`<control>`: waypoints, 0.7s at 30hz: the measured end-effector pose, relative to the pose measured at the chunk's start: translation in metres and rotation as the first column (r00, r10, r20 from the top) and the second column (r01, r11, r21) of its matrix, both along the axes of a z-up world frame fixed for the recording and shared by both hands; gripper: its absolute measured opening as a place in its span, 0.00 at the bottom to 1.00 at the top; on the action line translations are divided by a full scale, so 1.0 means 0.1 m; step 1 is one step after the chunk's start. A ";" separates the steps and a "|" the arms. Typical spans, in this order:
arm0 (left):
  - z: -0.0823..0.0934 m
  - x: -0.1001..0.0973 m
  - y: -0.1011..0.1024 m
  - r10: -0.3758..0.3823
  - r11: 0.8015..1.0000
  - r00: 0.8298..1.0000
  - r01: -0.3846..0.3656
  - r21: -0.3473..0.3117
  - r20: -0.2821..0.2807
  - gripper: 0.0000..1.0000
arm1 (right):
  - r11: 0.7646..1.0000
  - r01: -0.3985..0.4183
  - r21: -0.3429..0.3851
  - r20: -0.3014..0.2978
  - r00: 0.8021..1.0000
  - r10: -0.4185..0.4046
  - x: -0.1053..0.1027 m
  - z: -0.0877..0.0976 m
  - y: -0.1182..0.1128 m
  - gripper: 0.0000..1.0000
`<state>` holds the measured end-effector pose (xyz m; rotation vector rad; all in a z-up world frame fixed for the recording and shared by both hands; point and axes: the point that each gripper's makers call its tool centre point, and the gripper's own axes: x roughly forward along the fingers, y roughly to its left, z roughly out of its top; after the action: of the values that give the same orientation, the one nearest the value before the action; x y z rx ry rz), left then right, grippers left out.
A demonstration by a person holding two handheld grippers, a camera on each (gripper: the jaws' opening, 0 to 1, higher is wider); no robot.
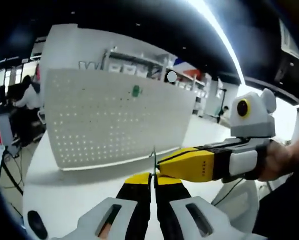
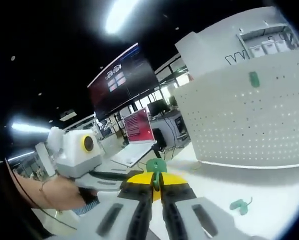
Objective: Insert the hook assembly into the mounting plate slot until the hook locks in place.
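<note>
A white pegboard mounting plate (image 1: 114,120) (image 2: 249,120) stands upright on the table, with one green hook (image 1: 135,90) (image 2: 254,78) mounted high on it. My left gripper (image 1: 152,176) is shut on a thin metal wire (image 1: 153,159) that stands up between its yellow tips. My right gripper (image 2: 157,179) is shut on a green hook piece (image 2: 156,166). The two grippers meet tip to tip in front of the plate: the right gripper (image 1: 160,162) comes in from the right, and the left gripper (image 2: 137,174) from the left. Another green hook (image 2: 241,205) lies on the table.
The white table (image 1: 64,195) (image 2: 274,190) runs under and in front of the plate. A person's hand (image 1: 284,160) holds the right gripper. Behind are desks, a red screen (image 2: 138,125), shelving (image 1: 139,62) and a seated person (image 1: 24,97) at far left.
</note>
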<state>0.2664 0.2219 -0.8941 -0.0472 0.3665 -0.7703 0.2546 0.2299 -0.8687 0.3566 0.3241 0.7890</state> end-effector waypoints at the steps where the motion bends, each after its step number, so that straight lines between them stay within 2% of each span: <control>1: 0.00 0.01 0.01 -0.006 1.000 1.000 0.005 0.014 0.012 0.01 | 1.000 0.002 0.012 -0.021 1.000 -0.001 0.01 -0.01 0.00 0.02; 3: -0.03 0.01 0.01 -0.009 0.999 1.000 0.008 0.034 0.023 0.01 | 1.000 0.010 0.013 -0.041 0.999 -0.009 0.02 -0.05 0.00 0.01; 10: -0.09 0.03 0.04 -0.015 0.999 1.000 0.015 0.029 0.016 0.03 | 1.000 0.027 0.005 -0.050 0.998 -0.026 0.03 -0.10 0.03 0.00; 16: -0.08 0.03 0.07 -0.014 0.999 0.999 0.012 0.040 0.052 0.04 | 1.000 0.016 -0.001 -0.051 0.999 -0.016 0.05 -0.10 0.05 0.00; 18: -0.04 -0.01 0.02 -0.039 0.999 0.997 0.039 0.004 0.063 0.10 | 1.000 0.012 -0.004 -0.044 0.999 -0.012 0.05 -0.08 0.04 0.00; 21: -0.10 -0.04 0.01 -0.055 0.998 0.997 0.054 0.029 0.051 0.20 | 1.000 0.010 0.006 -0.035 0.999 -0.010 0.07 -0.02 0.02 0.00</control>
<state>0.2620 0.2233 -0.9038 0.0088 0.3300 -0.8189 0.2611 0.2314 -0.8706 0.3782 0.3528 0.7743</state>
